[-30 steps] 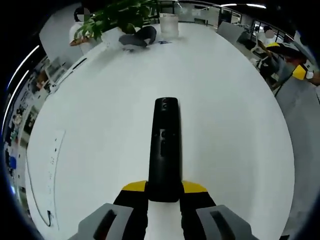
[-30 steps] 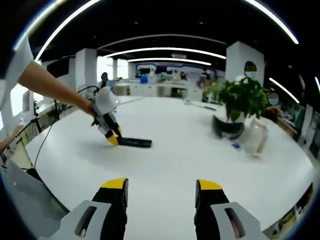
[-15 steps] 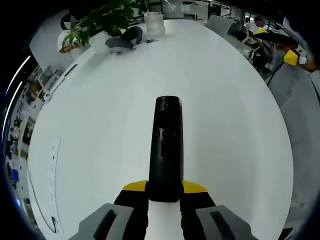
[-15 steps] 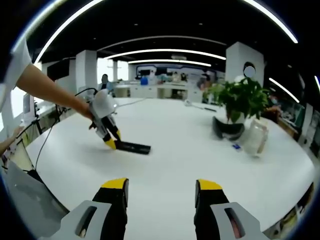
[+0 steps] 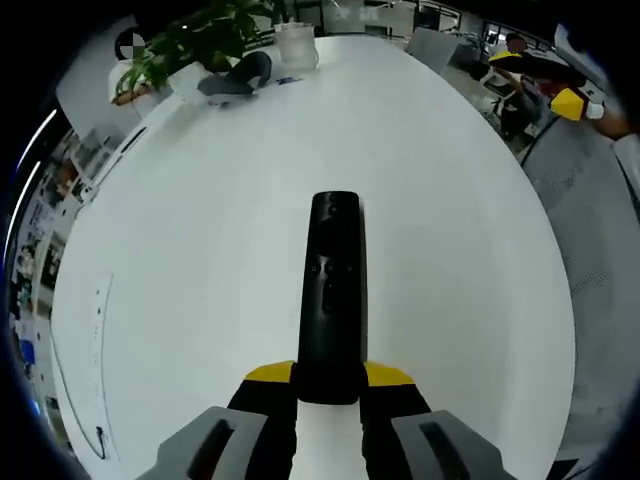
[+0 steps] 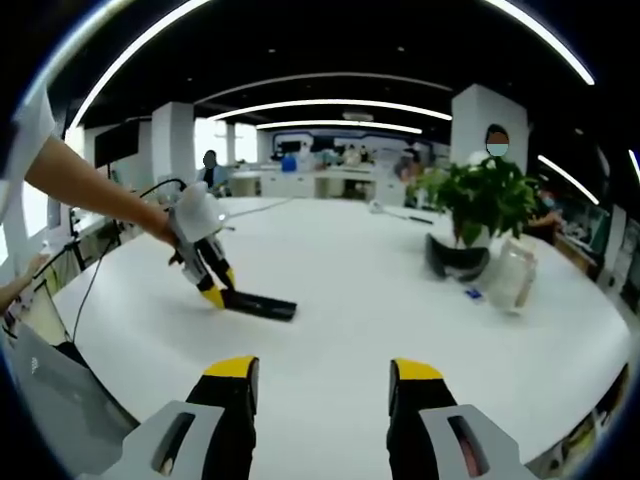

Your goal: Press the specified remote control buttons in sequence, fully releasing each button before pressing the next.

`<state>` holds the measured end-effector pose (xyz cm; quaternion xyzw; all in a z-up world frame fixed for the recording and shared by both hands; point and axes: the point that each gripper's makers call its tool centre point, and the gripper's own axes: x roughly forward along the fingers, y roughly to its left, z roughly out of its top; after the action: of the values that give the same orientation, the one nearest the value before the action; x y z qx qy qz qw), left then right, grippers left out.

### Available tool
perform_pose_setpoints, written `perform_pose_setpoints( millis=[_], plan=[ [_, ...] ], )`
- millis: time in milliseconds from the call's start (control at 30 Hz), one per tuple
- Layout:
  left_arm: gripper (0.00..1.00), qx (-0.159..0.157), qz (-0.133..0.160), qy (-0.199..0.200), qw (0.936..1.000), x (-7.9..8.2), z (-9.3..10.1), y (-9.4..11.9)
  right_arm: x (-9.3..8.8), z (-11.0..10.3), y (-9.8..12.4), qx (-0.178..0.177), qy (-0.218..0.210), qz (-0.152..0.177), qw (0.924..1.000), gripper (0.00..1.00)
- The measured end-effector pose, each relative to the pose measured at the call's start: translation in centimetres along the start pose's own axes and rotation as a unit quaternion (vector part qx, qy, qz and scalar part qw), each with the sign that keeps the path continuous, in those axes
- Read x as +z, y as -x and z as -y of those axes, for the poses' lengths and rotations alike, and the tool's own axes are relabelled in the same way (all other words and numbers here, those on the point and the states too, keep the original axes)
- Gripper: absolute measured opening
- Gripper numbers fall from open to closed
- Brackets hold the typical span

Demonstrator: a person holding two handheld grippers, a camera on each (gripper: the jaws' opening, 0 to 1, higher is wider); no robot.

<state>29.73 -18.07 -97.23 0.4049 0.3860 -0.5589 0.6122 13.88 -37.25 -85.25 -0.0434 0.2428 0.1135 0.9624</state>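
Containers: a translucent plastic jug [image 6: 508,276] stands on the far part of the white tabletop [image 6: 380,300]; whether anything is in it cannot be told. Just beside it lies a dark curved object [image 6: 455,255], and behind that stands a leafy potted plant [image 6: 480,195], whose pot is mostly hidden. In the left gripper view the same group sits at the top edge: jug [image 5: 296,46], dark object [image 5: 238,78], plant [image 5: 190,45].

Remote control: a long black remote control [image 5: 334,290] lies flat on the tabletop [image 5: 200,250], pointing away from the left gripper [image 5: 329,375]. Small buttons show near its middle and a round one near its far end. In the right gripper view it lies left of centre [image 6: 258,304].

Left fingers: yellow-tipped fingers [image 5: 268,374] clamped on the near end of the remote control, one on each side. In the right gripper view the left gripper [image 6: 212,292] tilts down to the remote control, carried by a person's bare arm [image 6: 85,185].

Right fingers: the right gripper [image 6: 322,372] hangs over the tabletop, well apart from the remote control, its yellow-tipped fingers [image 6: 230,368] apart with nothing between them.

Surroundings: a pale strip [image 5: 98,350] lies along the left tabletop edge in the left gripper view; seated people show beyond the far edge at upper right.

Change from earlier: the remote control keeps its place between the left fingers, while the plant and jug sit closer to the top edge of the left gripper view, a shift of the camera. In the right gripper view the left gripper and remote control have drifted slightly left and lower; the right fingers' gap is unchanged.
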Motion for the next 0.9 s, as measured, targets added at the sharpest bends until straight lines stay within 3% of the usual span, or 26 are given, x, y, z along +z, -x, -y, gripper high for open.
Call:
perform_pose_setpoints(
  millis=[900],
  plan=[
    [0.22, -0.010, -0.018, -0.003, 0.9998, -0.2, 5.2, 1.4, 0.6, -0.2, 0.3, 0.010, -0.010, 0.018, 0.9997, 0.45]
  ],
)
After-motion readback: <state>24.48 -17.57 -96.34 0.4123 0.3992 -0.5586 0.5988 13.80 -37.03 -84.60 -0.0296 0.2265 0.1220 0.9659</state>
